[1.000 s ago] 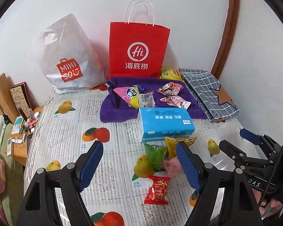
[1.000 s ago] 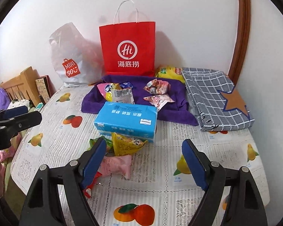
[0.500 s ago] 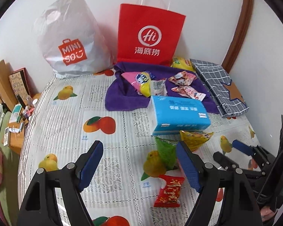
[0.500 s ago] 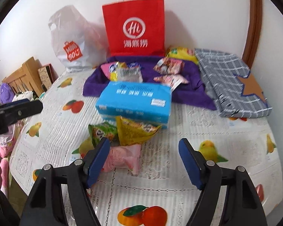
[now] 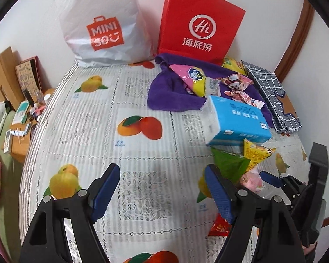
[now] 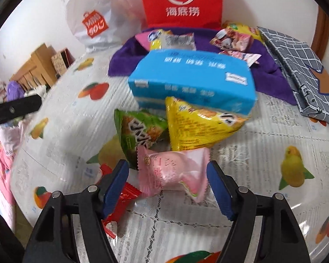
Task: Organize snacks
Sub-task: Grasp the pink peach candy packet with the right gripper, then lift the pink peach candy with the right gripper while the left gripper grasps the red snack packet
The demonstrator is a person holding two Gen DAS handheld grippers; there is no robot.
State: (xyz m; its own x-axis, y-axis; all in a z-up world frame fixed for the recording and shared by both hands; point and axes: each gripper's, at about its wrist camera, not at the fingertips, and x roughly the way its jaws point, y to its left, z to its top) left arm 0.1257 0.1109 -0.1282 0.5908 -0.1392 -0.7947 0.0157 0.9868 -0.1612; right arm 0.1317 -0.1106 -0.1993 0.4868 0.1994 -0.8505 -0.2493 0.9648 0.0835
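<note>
A pink snack packet [image 6: 173,173] lies on the fruit-print tablecloth [image 6: 241,153] between the fingers of my right gripper [image 6: 167,166]. The jaws stand open around it and the pads do not press it. Behind it lie a green packet [image 6: 140,131] and a yellow triangular packet [image 6: 197,127]; a red packet [image 6: 125,195] lies under the left finger. My left gripper [image 5: 161,171] is open over bare cloth, left of the same green packet [image 5: 230,164] and yellow packet [image 5: 256,153]. The red packet [image 5: 219,225] shows beside its right finger.
A blue tissue pack [image 5: 236,118] sits behind the pile. Beyond it lies a purple cloth [image 5: 171,94] with several snacks on it. A red paper bag [image 5: 199,22] and a white plastic bag [image 5: 103,22] lean on the wall. A grey checked pouch [image 5: 274,92] lies at right.
Both grippers have sunk toward the table. The right one has come down around the pink packet with its jaws a little narrower. The left one has drifted left of the snack pile.
</note>
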